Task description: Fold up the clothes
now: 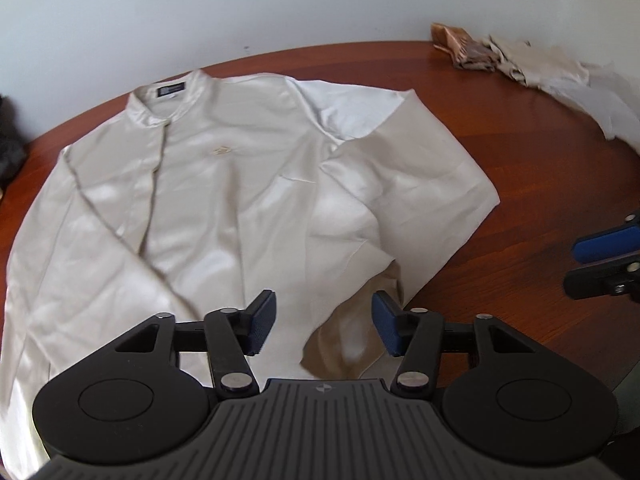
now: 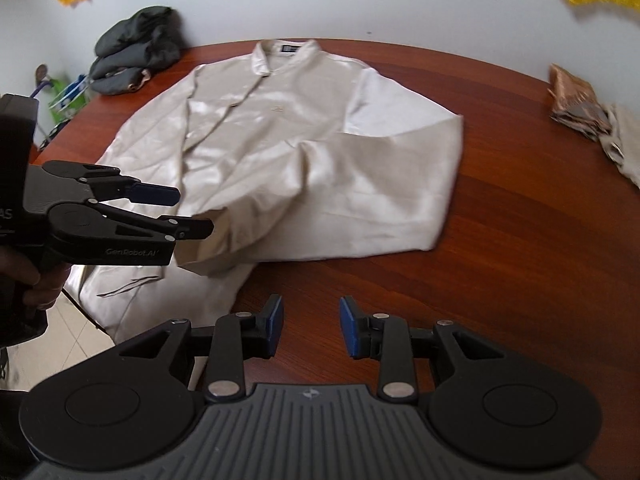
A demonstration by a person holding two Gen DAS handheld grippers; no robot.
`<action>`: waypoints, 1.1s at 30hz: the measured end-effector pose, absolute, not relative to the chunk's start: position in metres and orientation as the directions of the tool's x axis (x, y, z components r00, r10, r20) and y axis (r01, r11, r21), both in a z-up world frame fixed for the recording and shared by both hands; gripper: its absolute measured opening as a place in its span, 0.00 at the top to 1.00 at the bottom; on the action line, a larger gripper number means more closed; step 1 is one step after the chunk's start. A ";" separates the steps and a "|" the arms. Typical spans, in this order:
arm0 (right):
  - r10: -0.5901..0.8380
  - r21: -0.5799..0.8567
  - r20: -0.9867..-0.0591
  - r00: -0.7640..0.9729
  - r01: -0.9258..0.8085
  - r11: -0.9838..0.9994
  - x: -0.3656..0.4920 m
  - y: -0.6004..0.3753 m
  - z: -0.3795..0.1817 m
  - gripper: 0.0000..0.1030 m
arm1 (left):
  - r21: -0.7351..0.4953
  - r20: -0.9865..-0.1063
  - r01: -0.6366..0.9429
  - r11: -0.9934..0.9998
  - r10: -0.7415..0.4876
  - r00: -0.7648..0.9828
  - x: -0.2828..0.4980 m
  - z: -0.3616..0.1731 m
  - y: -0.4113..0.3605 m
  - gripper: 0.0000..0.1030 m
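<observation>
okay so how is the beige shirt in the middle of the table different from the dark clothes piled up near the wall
The beige shirt lies spread flat with a sleeve folded across its front; the dark clothes sit bunched in a heap. The shirt is pale and shiny, the dark clothes grey-green and dull. The shirt fills the middle of the table, its lower end hanging over the near edge; the dark clothes sit at the far edge by the wall. Both rest on the table, and neither gripper touches them.

One beige shirt [image 2: 304,152] ahead of two grippers, left [image 1: 323,325] and right [image 2: 311,327]; one dark clothes heap [image 2: 136,50] far left; one tan pile [image 2: 588,118] far right.
</observation>
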State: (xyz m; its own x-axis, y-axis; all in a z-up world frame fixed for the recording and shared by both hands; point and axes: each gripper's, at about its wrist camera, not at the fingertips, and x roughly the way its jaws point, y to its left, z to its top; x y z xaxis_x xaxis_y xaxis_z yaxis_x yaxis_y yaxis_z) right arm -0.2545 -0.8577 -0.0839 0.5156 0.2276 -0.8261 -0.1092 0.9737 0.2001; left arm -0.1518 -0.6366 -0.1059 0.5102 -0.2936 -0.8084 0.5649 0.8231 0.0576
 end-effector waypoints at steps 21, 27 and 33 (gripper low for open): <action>0.204 0.208 -0.832 0.516 -0.050 0.977 -0.260 -0.864 -0.088 0.60 | -0.131 -0.645 0.486 0.864 -0.447 0.620 -0.152 -0.078 -0.599 0.96; 0.227 0.218 -0.831 0.508 -0.077 0.973 -0.250 -0.847 -0.089 0.60 | -0.243 -0.572 0.394 0.886 -0.459 0.680 -0.157 -0.049 -0.555 0.97; 0.240 0.220 -0.836 0.494 -0.100 0.970 -0.240 -0.819 -0.093 0.60 | -0.321 -0.544 0.324 0.890 -0.453 0.707 -0.156 -0.036 -0.513 0.97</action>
